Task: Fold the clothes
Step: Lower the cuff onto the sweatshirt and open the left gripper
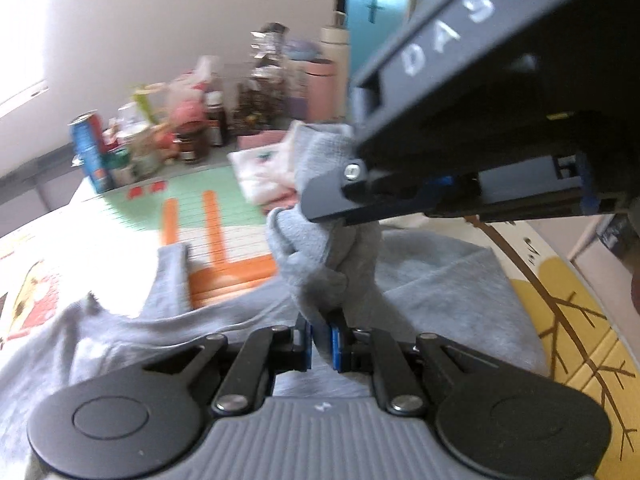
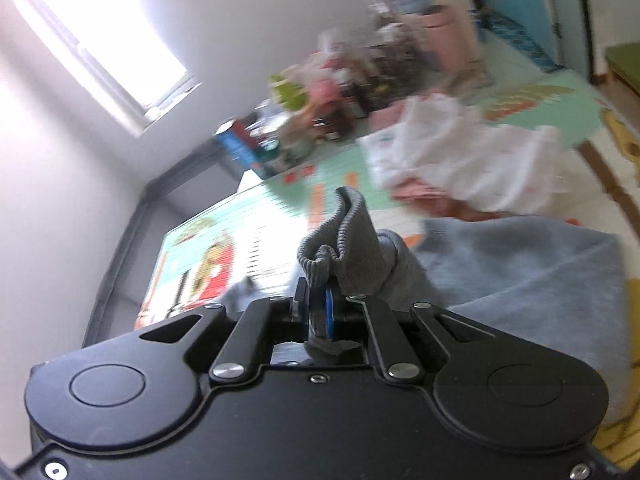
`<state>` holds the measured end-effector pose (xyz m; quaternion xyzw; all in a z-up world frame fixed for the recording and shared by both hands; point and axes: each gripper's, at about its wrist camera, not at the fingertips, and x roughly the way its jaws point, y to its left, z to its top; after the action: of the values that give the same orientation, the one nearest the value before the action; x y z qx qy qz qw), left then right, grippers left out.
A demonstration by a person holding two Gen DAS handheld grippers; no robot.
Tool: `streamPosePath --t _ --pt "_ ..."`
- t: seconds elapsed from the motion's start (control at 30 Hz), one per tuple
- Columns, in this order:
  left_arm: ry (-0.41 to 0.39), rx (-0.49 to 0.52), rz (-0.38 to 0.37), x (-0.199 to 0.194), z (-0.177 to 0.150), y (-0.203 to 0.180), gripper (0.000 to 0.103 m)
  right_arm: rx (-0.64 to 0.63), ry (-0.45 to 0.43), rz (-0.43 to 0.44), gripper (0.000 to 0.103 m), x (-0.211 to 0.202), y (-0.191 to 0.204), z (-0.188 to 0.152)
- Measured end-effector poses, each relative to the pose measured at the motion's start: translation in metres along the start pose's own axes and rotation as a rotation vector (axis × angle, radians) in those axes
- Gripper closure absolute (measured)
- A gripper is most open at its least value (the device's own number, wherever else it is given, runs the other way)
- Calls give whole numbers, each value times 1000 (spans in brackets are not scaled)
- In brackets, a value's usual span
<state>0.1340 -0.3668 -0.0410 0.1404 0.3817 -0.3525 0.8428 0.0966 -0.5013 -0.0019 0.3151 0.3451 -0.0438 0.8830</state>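
with both the left gripper [image 1: 320,340] and right gripper [image 2: 318,312] clamped on the grey garment [image 1: 440,280], lift evenly, keep cloth taut, fold square.

Illumination is daylight. In the right wrist view the window [image 2: 100,44] at upper left is overexposed to pure white, with no detail inside its frame. In the left wrist view a matching burnt-out patch fills the upper-left corner, and glare washes out part of the patterned bench cover [image 1: 120,248]. The walls read pale and evenly lit; shadows are soft and weak.

Motion blur is strong in both views — the clutter of containers [image 1: 168,136] at the far end smears into streaks, as does the white cloth pile [image 2: 460,152]. Near parts stay sharp: the grey ribbed fabric [image 2: 352,240] shows clear texture. Fisheye distortion bends straight edges toward the picture borders — corners darken slightly.
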Motion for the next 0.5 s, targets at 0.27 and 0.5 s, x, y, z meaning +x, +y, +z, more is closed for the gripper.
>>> streamPosePath --t 0.27,0.5 --pt "-37 -128 60 -32 -13 73 92 -85 36 78 96 35 86 -14" --pt "-42 -231 130 -58 -33 140 92 -119 73 141 96 63 148 -29"
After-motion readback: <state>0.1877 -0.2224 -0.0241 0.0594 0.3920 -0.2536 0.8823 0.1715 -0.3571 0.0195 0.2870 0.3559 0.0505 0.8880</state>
